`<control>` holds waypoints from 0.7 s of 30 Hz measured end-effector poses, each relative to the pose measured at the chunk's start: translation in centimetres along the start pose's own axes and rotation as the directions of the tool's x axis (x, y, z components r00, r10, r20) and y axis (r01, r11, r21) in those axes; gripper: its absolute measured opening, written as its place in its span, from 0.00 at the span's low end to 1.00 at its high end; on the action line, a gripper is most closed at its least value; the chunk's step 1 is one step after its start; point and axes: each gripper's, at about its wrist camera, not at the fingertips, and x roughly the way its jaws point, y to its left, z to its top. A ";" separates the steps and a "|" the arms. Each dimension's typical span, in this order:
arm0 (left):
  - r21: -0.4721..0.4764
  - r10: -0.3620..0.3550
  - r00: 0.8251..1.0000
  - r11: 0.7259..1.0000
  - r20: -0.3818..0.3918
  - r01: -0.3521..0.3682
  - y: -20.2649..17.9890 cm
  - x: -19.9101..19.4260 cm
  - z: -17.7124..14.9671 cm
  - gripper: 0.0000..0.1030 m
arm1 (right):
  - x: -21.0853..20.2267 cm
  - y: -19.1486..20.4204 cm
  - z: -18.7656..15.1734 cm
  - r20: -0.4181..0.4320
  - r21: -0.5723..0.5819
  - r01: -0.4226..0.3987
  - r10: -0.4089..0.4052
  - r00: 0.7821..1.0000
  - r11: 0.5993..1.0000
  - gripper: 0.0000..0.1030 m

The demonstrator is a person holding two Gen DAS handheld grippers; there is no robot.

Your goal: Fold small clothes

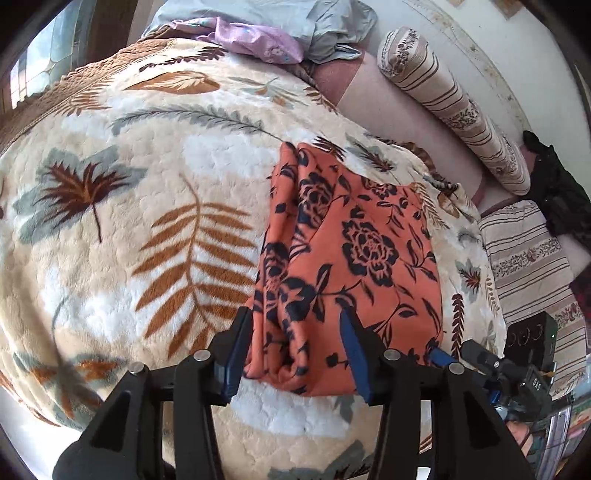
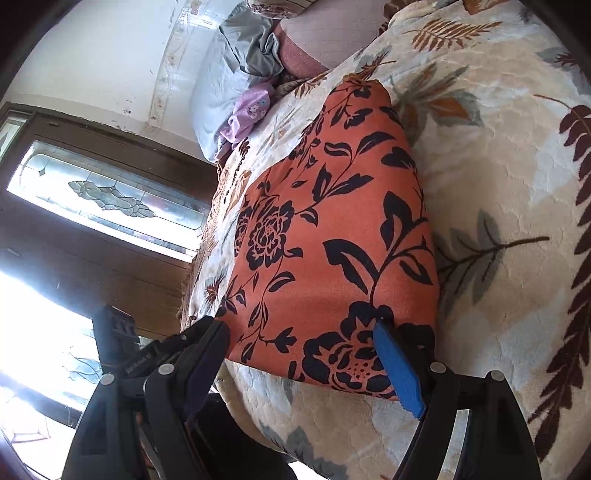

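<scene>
Nearest the left wrist camera, the left gripper (image 1: pixel 293 343) stands with its jaws parted astride the bunched near-left corner of the orange floral garment (image 1: pixel 351 240). One blue-padded finger lies just outside the left fold and the other rests on top of the cloth, so the cloth sits between them but is not pinched. That placement reads as a hand settling or re-taking the thick folded edge rather than carrying it.

The right gripper (image 2: pixel 306 354) is likewise released, jaws wide, over the garment's other near corner; its blue pad touches or nearly touches the fabric there, though the fisheye makes contact hard to judge. With a gripper at each near corner the pair look set to lift that edge together — the usual way to keep a fold square.

The garment itself lies flat on the leaf-patterned blanket (image 1: pixel 129 206) covering the bed, already doubled into a tidy rectangle with layered folds along its left side, so at least one fold seems done.

Further off, a crumpled lilac garment (image 1: pixel 258 40) and a pale blue cloth (image 1: pixel 325 22) wait at the head of the bed — probably next in line — beside a striped bolster (image 1: pixel 454 107) against the wall.
</scene>
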 end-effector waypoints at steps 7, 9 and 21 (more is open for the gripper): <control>0.057 0.229 0.973 0.971 0.036 -0.231 -2.1 3.0 4.8 0.54 | -0.2 -0.4 -0.1 -0.002 -0.013 -0.023 0.023 1.000 1.000 0.80; 0.086 0.259 0.964 0.961 0.066 -0.264 -3.0 3.1 5.1 0.54 | -0.2 -0.3 -0.1 -0.010 -0.015 -0.018 0.018 1.000 1.000 0.80; 0.150 0.252 0.963 0.953 0.094 -0.264 -3.9 3.7 4.1 0.60 | 0.4 0.8 -0.3 -0.004 -0.048 0.061 -0.061 0.998 0.997 0.81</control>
